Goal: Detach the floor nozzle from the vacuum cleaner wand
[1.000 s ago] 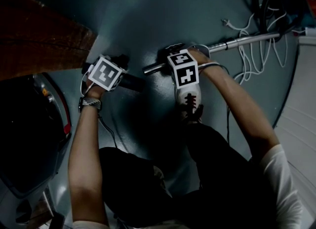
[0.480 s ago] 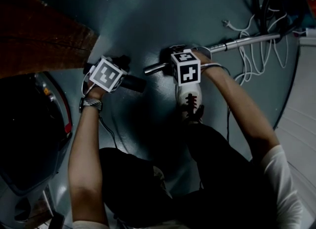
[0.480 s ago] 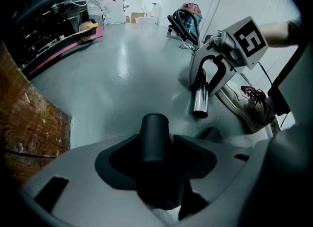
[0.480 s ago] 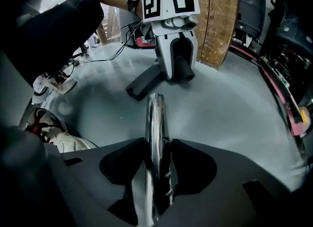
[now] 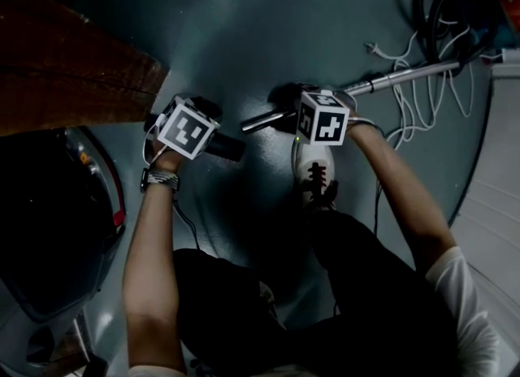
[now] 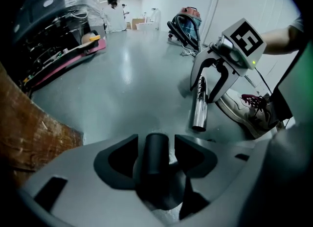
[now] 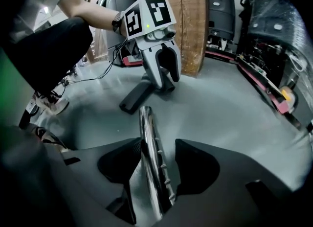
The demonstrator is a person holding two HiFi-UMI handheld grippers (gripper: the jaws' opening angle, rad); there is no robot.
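The floor nozzle [image 7: 142, 93] is laid on the grey floor [image 5: 244, 26]. Its black neck is flanked by the left gripper [image 6: 156, 147], whose jaws have just been opening and are held slightly clear of it. The chrome wand [image 6: 199, 111] is kept apart from that neck, so separation is judged complete. It is straddled loosely by the right gripper [image 7: 157, 160], also just spread wide, presumably for release.

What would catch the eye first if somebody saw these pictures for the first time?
At the centre of the head view, the left hand-held gripper straddles the black floor nozzle and the right hand-held gripper straddles the chrome wand. Both have just been opening their jaws. Nozzle and wand are separated, with grey floor between them.
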